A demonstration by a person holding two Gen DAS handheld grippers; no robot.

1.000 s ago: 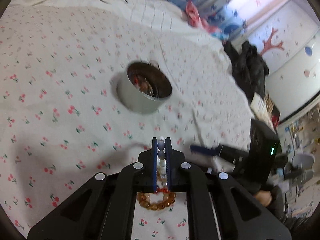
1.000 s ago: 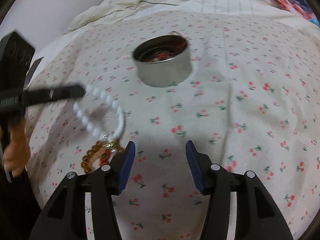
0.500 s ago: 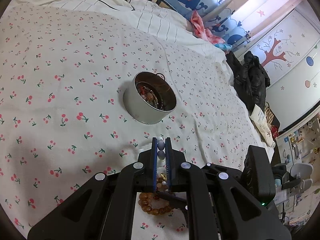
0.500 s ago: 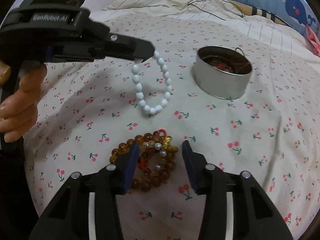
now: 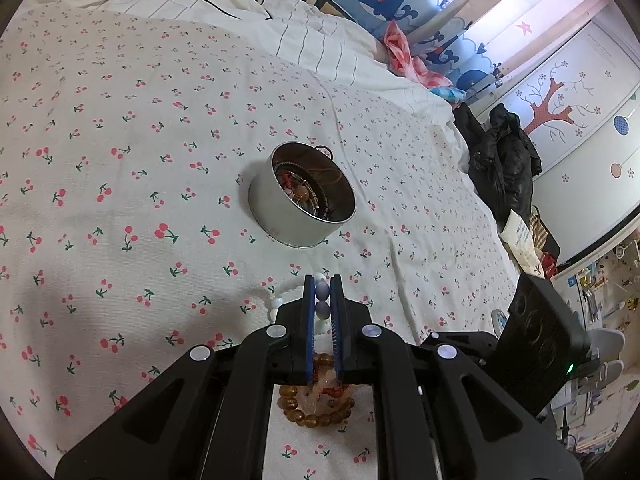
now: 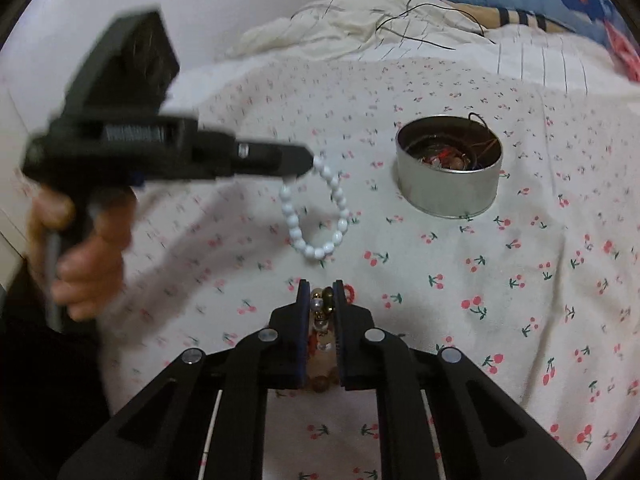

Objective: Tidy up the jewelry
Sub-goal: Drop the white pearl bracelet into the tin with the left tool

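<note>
The left hand-held gripper (image 6: 308, 160) is clamped on the white bead bracelet (image 6: 316, 216), which dangles short of the metal tin (image 6: 448, 172) on the bed (image 6: 520, 280); the right hand-held gripper (image 6: 322, 300) is closing around the amber bead bracelet (image 5: 316, 408), nearer the cameras than the tin. Lift slowly so loops don't tangle; release only above the tin's rim. Only the right wrist view shows the white loop hanging free; the left shows the tin's contents better.

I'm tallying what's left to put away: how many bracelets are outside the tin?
2. The white bracelet hangs from the left gripper; the amber bracelet is between the closing right gripper's jaws. More jewelry sits tangled inside the tin, uncountable.
</note>
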